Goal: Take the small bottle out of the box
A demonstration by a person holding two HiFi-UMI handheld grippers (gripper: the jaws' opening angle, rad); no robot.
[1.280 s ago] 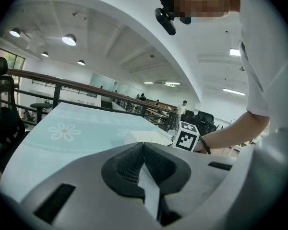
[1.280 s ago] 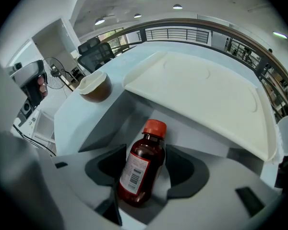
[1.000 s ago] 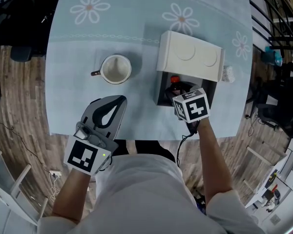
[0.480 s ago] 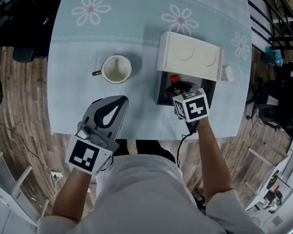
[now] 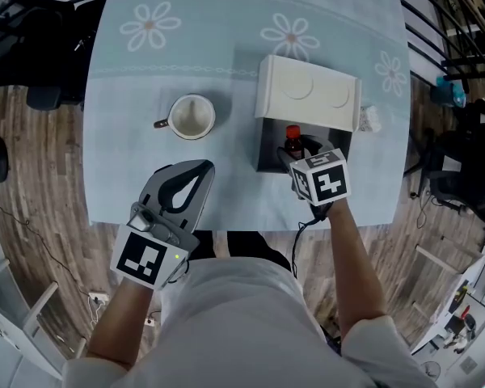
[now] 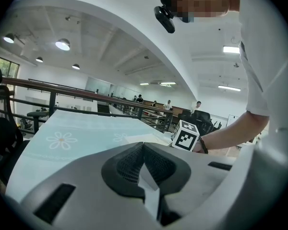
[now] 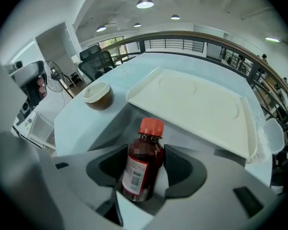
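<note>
A small dark-brown bottle with a red cap stands upright over the open dark box, and my right gripper is shut on its body. In the right gripper view the bottle sits between the two pads of the right gripper, its label facing left. The box's white lid is folded back on the far side and fills the middle of that view as well. At the near table edge, my left gripper rests shut and empty, well left of the box; its closed jaws hold nothing.
A white cup with a handle stands left of the box, also seen from the right gripper. The pale-blue flowered tablecloth covers the table. A crumpled white scrap lies right of the lid. Chairs and railings surround the table.
My right gripper has risen a little with the bottle, so the red cap now stands higher above the box opening. The left gripper has stayed put.
</note>
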